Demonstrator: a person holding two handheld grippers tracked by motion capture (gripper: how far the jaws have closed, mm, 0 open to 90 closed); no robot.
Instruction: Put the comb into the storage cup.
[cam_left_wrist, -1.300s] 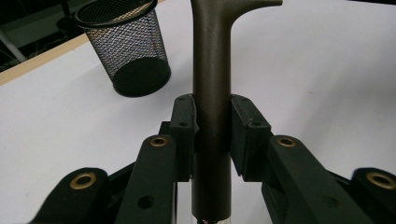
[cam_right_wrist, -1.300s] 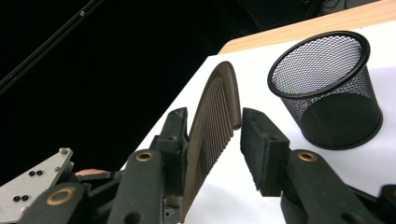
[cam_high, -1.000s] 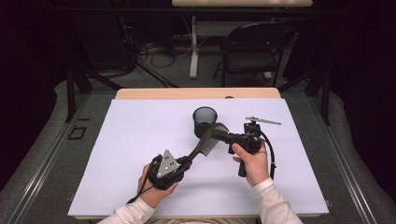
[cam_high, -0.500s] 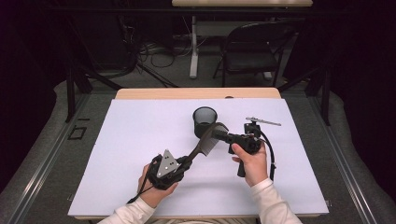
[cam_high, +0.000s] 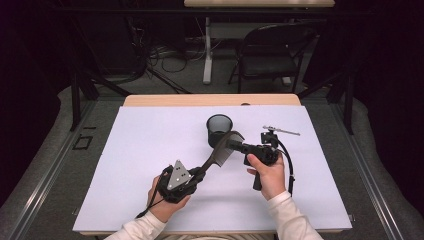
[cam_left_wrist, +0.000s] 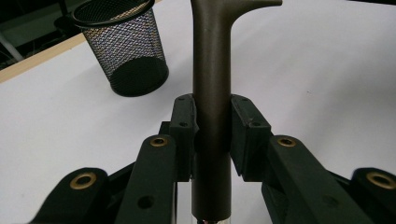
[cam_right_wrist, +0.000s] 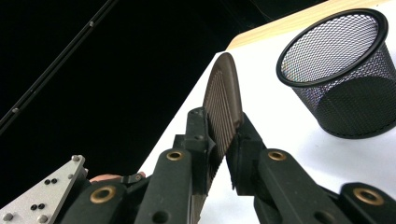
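A dark brown comb (cam_high: 220, 153) with a long handle is held in the air between both grippers, above the white table cover (cam_high: 145, 145). My left gripper (cam_high: 201, 172) is shut on its handle (cam_left_wrist: 211, 88), which runs straight up between the jaws. My right gripper (cam_high: 233, 145) is shut on the toothed head (cam_right_wrist: 225, 100), coming at it from the right. A black mesh cup (cam_high: 220, 128) stands upright just behind the comb's head; it shows at the upper left of the left gripper view (cam_left_wrist: 122, 49) and the upper right of the right gripper view (cam_right_wrist: 338, 70).
The wooden table edge (cam_high: 210, 100) runs along the far side. Beyond it stand a black chair (cam_high: 270, 50) and a table leg with cables on the floor. The left gripper's grey plate (cam_right_wrist: 42, 196) shows at the lower left of the right gripper view.
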